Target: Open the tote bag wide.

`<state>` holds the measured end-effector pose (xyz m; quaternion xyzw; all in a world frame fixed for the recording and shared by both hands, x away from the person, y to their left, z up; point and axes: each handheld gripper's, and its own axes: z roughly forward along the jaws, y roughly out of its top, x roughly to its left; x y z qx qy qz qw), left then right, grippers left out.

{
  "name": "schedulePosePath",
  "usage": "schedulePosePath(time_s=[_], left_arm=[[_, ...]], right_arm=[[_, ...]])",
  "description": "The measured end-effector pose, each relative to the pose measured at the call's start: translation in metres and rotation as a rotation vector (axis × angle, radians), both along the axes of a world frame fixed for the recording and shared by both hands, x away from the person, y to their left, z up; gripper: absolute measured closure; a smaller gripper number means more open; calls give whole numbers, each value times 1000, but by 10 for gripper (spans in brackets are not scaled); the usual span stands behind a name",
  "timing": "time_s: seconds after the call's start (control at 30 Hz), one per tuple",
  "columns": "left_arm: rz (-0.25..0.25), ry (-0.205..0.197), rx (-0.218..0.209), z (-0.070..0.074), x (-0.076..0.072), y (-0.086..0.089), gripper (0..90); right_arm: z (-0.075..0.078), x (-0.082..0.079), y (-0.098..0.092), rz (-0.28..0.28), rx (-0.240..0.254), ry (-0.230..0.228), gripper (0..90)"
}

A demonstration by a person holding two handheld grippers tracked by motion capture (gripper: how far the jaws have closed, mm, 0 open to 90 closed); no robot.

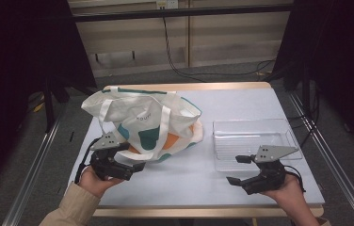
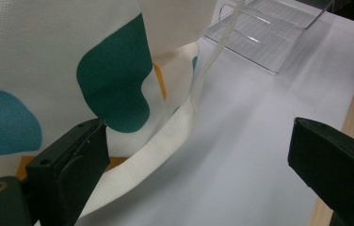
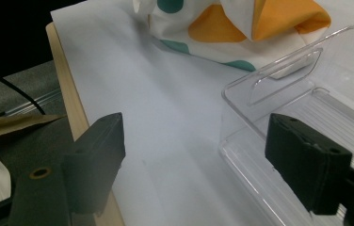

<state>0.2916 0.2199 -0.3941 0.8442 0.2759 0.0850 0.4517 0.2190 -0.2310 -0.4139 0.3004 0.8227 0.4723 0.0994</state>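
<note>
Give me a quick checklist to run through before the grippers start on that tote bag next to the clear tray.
1. Left gripper open: ok, jaws wide apart with nothing clamped.
2. Right gripper open: ok, jaws apart and nothing between them.
3. Tote bag within reach: ok, it lies just ahead of the left gripper.
4. Bag strap free to grab: ok, it lies loose on the table.
5. Clear tray ready: ok, upright beside the bag, nothing seen inside.
6. Bag contents: cannot tell, the cloth hides the inside.
</note>
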Motion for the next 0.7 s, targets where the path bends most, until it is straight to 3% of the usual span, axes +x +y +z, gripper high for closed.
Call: schedulePosePath(time_s=[0.17, 0.3, 0.5, 0.7], left_arm=[[5, -5, 2, 3, 1, 2, 60], [8, -13, 4, 6, 5, 5, 64], [6, -13, 15, 6, 7, 4, 70], [8, -7, 14, 7, 11, 6, 71]], right_arm=[[5, 7, 6, 9, 10, 2, 247], [10, 14, 14, 28, -32, -6, 300], [17, 21, 20, 31, -26, 2, 326], [21, 31, 24, 32, -48, 17, 273]])
